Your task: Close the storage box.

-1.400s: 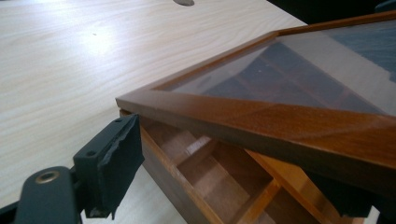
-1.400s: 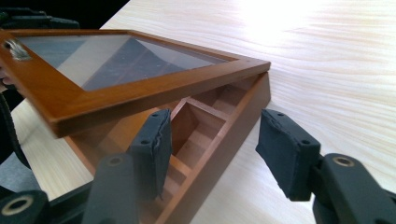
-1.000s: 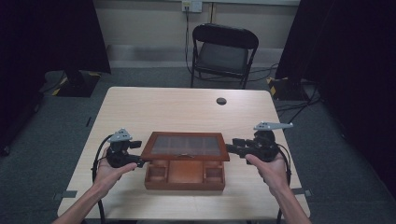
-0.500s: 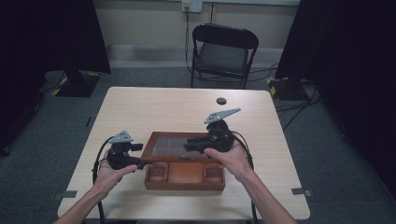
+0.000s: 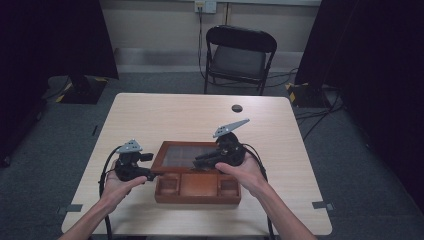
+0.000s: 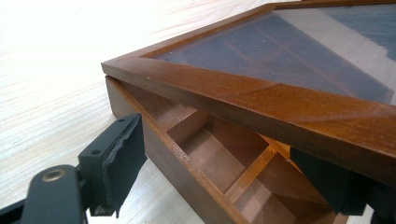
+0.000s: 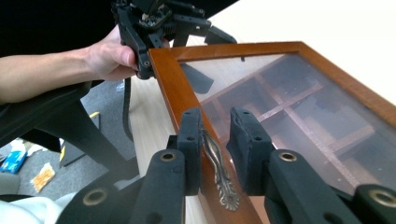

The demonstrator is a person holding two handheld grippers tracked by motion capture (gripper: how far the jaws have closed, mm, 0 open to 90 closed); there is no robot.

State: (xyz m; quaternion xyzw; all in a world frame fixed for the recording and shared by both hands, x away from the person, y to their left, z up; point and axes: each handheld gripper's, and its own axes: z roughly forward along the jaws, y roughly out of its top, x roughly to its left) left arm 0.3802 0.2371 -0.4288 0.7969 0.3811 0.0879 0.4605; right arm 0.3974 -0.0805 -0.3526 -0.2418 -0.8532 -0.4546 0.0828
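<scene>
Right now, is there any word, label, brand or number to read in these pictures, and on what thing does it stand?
No readable text on the box, its glass lid, the metal handle, or either gripper.
Blue packet on the floor: print too blurred to read.
Wall outlet: too small to read.

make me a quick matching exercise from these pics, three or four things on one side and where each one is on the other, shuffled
Things
1. small ornate metal handle
2. dark round disc
3. black folding chair
4. glass-topped wooden lid

Places
A. on the floor beyond the table
B. between the right gripper's jaws
C. alone at the table's far edge
D. raised slightly over the brown wooden box

Pairs: 1-B, 2-C, 3-A, 4-D
</scene>
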